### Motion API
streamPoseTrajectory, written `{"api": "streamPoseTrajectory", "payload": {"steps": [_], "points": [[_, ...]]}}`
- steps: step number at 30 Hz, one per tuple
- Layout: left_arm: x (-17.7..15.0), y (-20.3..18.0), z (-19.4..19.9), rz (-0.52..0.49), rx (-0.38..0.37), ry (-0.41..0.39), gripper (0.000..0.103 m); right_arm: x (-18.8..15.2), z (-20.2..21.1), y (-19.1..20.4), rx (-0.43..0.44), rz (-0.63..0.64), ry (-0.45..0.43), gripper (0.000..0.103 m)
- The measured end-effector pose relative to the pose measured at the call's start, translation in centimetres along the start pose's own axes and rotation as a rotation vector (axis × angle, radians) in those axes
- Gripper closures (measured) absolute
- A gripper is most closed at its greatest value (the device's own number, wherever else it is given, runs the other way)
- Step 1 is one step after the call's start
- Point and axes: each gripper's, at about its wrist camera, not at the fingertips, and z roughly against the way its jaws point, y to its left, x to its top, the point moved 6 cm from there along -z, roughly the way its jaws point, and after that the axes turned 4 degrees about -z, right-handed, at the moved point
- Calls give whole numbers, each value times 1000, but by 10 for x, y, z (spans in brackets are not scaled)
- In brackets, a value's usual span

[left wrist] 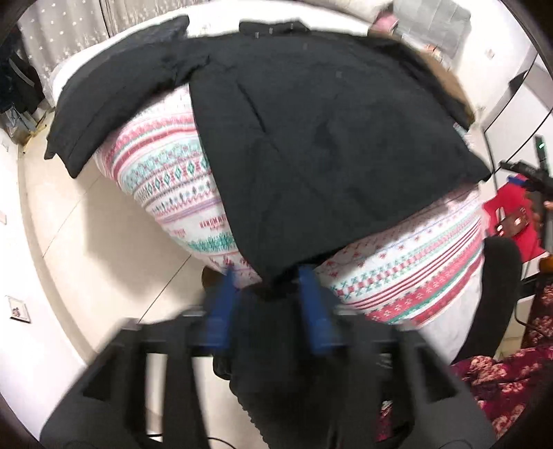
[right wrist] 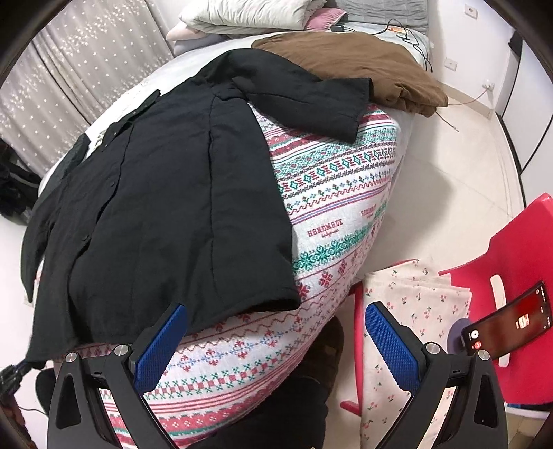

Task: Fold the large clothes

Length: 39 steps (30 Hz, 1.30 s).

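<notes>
A bed fills both views, covered by a patterned quilt [right wrist: 331, 193] in pink, red and teal bands, with pale floor tiles around it and a starred curtain [right wrist: 79, 69] behind. On the quilt lies a large black coat [right wrist: 166, 193], spread flat over the near half of the bed with one sleeve [right wrist: 311, 100] stretched out toward the far corner; in the left wrist view the same coat [left wrist: 328, 145] covers the middle of the bed, its other sleeve [left wrist: 114, 100] hanging over the left edge.

The left gripper [left wrist: 268, 279] is at the coat's near hem, where dark fabric sits between its blue fingers; the frame is blurred, so I cannot tell whether they are actually clamped on it. The right gripper [right wrist: 274, 338] hovers over the quilt's front edge with its jaws wide apart, holding nothing, its left finger just beside the coat's lower corner.

Beyond the coat, a brown garment [right wrist: 363, 65] is heaped at the far corner, under the sleeve's end. Pillows [right wrist: 249, 15] are stacked at the head. To the right stands a red chair [right wrist: 518, 255] with a phone [right wrist: 508, 321] on it, next to a cherry-print cloth [right wrist: 408, 304].
</notes>
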Motion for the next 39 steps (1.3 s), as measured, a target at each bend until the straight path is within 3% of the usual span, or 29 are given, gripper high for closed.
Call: {"api": "streamPoseTrajectory", "payload": {"steps": [1,5,10,12,13,14,16,17,18,19,21,24,28,30,32,36,37,39], "points": [[5,3,5,10,12,-38,26,1,0,-2,11,-4,-1,0],[21,13,-6,40,-10,-79,25,9,-13,-14,105,-59,18,0],[25,31,-59,157,-127,-11,25,17,-48,-26,159,-102,67,2],[26,30,-79,232,-209,33,25,16,-68,-26,240,-149,109,13],[29,25,-85,256,-262,46,29,15,-76,-23,291,-177,131,25],[32,18,-89,264,-308,52,32,13,-85,-15,356,-203,160,31],[36,7,-95,266,-341,63,44,12,-91,-1,387,-200,162,32],[38,3,-97,251,-321,69,57,13,-90,3,370,-188,155,54],[41,0,-96,242,-298,63,85,14,-88,10,364,-168,154,79],[45,-2,-91,244,-293,48,89,16,-84,17,410,-167,162,87],[60,-4,-65,244,-298,-25,92,29,-54,29,444,-147,95,89],[86,-2,-2,237,-293,-190,94,58,24,49,518,-105,-70,91],[95,3,55,232,-257,-289,95,74,94,70,469,-36,-185,92],[87,3,62,220,-255,-259,95,69,116,73,413,0,-217,92],[69,0,50,189,-236,-176,93,57,118,68,336,28,-208,92],[21,-12,-4,98,-116,54,78,11,67,46,158,54,-67,87],[10,-13,-15,83,-72,103,74,0,48,38,128,44,-15,81],[-1,-7,-20,90,-38,114,65,-32,-4,16,0,23,122,77]]}}
